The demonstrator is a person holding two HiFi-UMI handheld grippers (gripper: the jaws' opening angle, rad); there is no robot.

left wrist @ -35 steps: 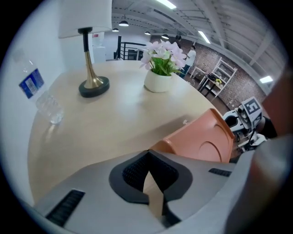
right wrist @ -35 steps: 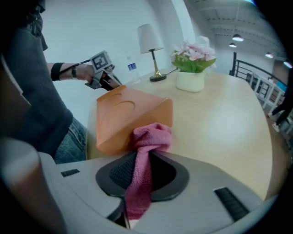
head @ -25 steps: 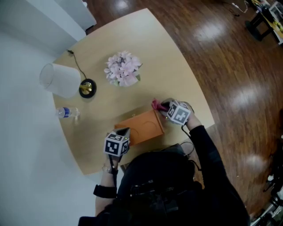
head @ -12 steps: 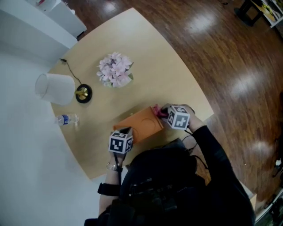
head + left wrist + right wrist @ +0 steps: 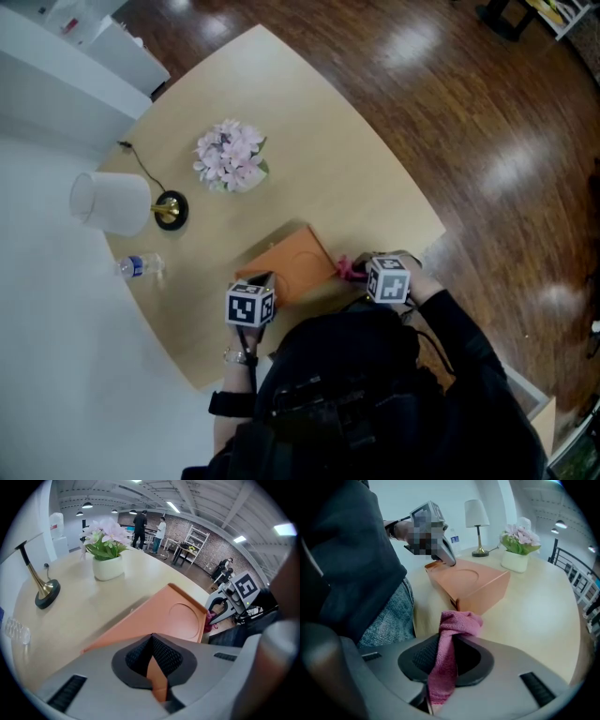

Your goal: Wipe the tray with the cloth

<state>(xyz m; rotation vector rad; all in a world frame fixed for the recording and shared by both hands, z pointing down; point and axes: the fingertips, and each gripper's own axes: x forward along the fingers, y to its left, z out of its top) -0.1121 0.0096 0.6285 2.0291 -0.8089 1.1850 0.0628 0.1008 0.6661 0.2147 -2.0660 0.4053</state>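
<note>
Near the front edge of the table (image 5: 319, 112) sits the orange tray (image 5: 292, 264). It has a big round ring pressed into its floor. The left gripper (image 5: 262, 280) is clamped on the near edge of the tray. In the left gripper view you can see the orange edge pinched tight between the two jaws of the left gripper (image 5: 153, 663).

The pink cloth (image 5: 348, 270) is just off the right corner of the tray, not on top of it. The right gripper (image 5: 360, 271) holds the cloth. In the right gripper view the jaws are squeezed on the cloth (image 5: 451, 639). A bunched end pokes out in front of them, and the rest hangs down between them. The bunched end is right in front of the tray's corner. I cannot tell if it touches the tray.

Farther back on the table is a white pot of pink flowers (image 5: 229, 155). To the left of it, near the table's edge, is a lamp (image 5: 112, 202) with a white shade and a dark round foot. A small clear water bottle (image 5: 141, 267) lies close to the lamp, nearer the person. The flowers, lamp and bottle are all well apart from the tray. A shiny brown wood floor (image 5: 469, 103) is all around the table.
</note>
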